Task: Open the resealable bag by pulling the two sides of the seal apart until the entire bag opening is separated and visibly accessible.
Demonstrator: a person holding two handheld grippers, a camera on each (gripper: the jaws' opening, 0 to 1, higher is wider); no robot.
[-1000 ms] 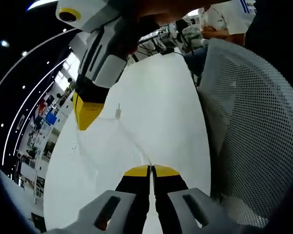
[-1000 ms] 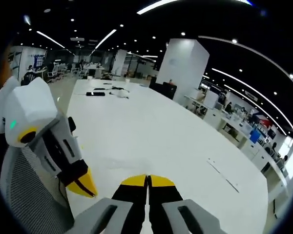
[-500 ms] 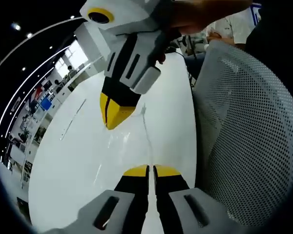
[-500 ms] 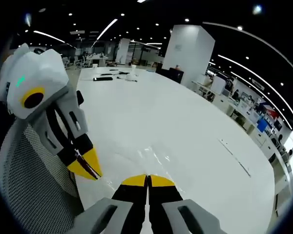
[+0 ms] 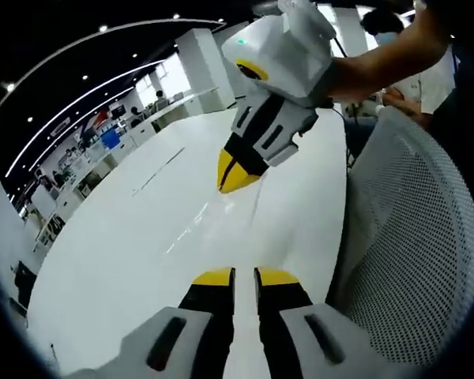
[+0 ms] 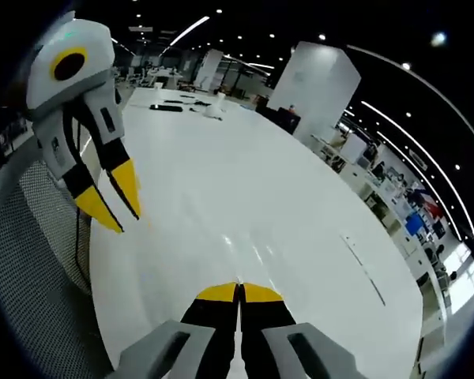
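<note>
Left gripper [image 5: 244, 275]: yellow-tipped jaws rise from the near edge of the left gripper view with a narrow gap between the tips, nothing between them. In the right gripper view the same tool [image 6: 109, 197] hangs at far left above the table, its jaws clearly spread and holding nothing.

Right gripper [image 6: 238, 290]: jaws pressed together in the right gripper view; whether a film edge lies pinched between them cannot be told. In the left gripper view it [image 5: 238, 171] hangs over the table ahead, tips together, held by a person's arm [image 5: 379, 59] reaching in from the right.

Resealable bag [image 5: 241, 225]: clear film, barely visible, lying on the table between the two grippers; a thin strip runs from just below the right gripper's tips toward the near side. In the right gripper view its faint glints [image 6: 241, 249] sit just beyond the closed jaws.

White table [image 5: 126, 260]: long, glossy.

Mesh chair back [image 5: 415, 260]: white, at the table's right edge.
</note>
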